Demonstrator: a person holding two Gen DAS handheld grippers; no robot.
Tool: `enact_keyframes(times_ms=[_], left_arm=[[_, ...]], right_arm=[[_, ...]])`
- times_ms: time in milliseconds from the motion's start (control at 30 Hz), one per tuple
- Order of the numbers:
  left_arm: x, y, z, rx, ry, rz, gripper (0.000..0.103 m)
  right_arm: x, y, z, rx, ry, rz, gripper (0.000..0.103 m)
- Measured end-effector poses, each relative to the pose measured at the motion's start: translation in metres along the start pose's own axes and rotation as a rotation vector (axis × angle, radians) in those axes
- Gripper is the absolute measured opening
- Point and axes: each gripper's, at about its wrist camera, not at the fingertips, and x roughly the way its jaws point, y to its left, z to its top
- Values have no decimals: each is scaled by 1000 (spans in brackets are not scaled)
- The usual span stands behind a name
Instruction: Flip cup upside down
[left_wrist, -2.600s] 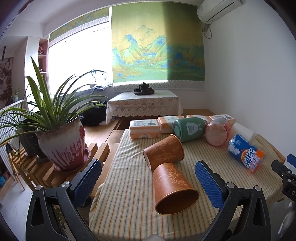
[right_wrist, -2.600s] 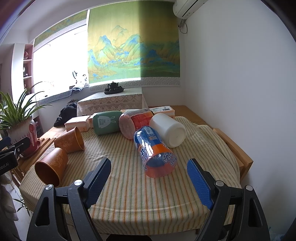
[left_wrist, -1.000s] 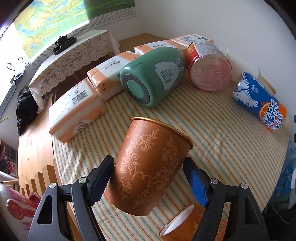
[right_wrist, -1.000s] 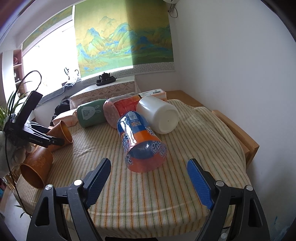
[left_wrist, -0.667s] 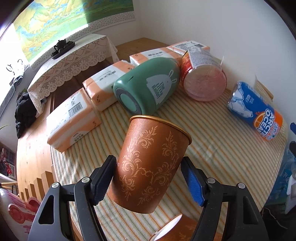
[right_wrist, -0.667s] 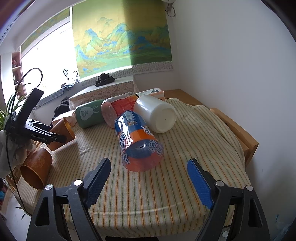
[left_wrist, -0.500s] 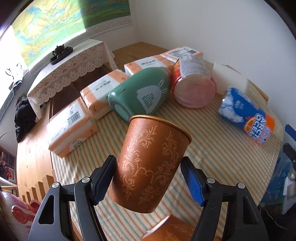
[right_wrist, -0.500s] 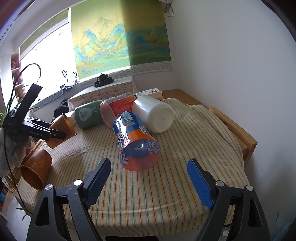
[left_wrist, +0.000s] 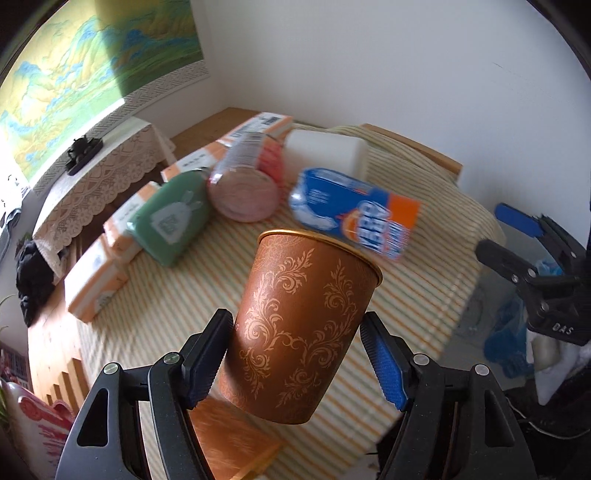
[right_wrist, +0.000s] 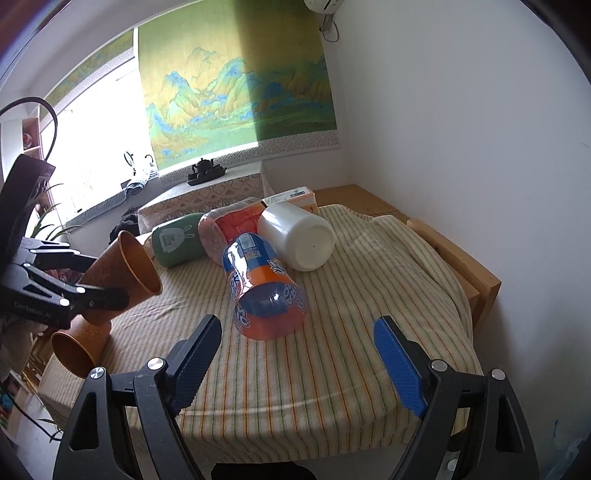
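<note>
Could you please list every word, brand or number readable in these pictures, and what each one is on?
"GenRobot.AI": on the left hand-held gripper, right wrist view.
"DAS": on the right hand-held gripper, left wrist view.
Blue-and-orange bottle: label blurred, unreadable.
Green tumbler: print too small.
Tissue pack: barcode label too small.

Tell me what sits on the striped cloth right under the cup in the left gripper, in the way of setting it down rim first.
The left gripper holds the orange cup in the air. A second orange cup lies on its side beneath it at the cloth's near edge. The striped cloth between that cup and the blue-orange bottle looks free.
</note>
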Motion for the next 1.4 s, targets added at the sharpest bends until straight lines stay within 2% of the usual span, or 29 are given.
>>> enact_keyframes(times_ms=[133, 333, 667, 1133, 1267, 1400], left_arm=[[8, -26, -9, 5, 6, -27, 75], [22, -49, -19, 43, 21, -4, 75], [31, -56, -29, 67, 41, -14, 75], [33, -53, -31, 69, 30, -7, 75], [36, -52, -32, 72, 39, -2, 84], [39, -49, -34, 64, 52, 3, 88]], right_arm=[[-7, -7, -2, 3, -4, -7, 81], [-14, -16, -5, 15, -3, -21, 81], [-18, -17, -7, 13, 1, -24, 82], [-19, -9, -8, -6, 5, -21, 82], [-19, -8, -8, -12, 7, -18, 82], [-17, -6, -7, -24, 14, -15, 82]])
